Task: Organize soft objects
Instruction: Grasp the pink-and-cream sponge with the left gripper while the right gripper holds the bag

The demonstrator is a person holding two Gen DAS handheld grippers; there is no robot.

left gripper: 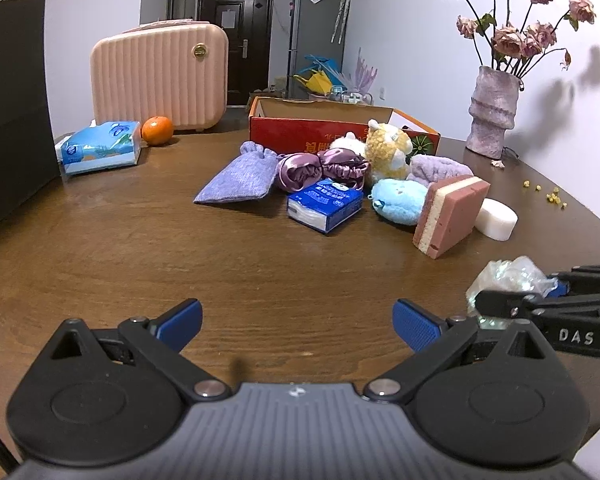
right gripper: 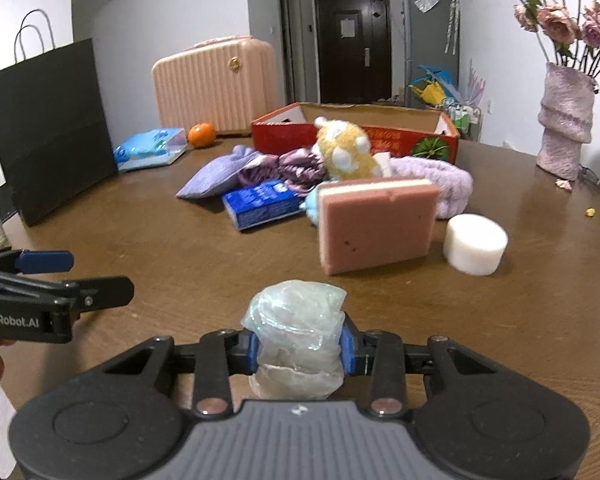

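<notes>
Near the brown wooden table's [right gripper: 180, 264] front edge, the right gripper [right gripper: 299, 344] pinches a crumpled clear plastic bag [right gripper: 296, 332]; the left gripper [left gripper: 298, 324] gapes wide over bare wood, soft pile farther back.

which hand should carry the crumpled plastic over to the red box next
Right. The right gripper already has its jaws shut on the crumpled plastic; the left gripper is open and empty. The red box stands beyond the pile.

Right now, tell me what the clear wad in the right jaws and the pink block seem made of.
Clear wad: thin plastic film, probably; translucent, crinkled, with a glossy iridescent sheen. Pink block: likely sponge foam; matte, pitted face, cream layer along its top edge.
</notes>
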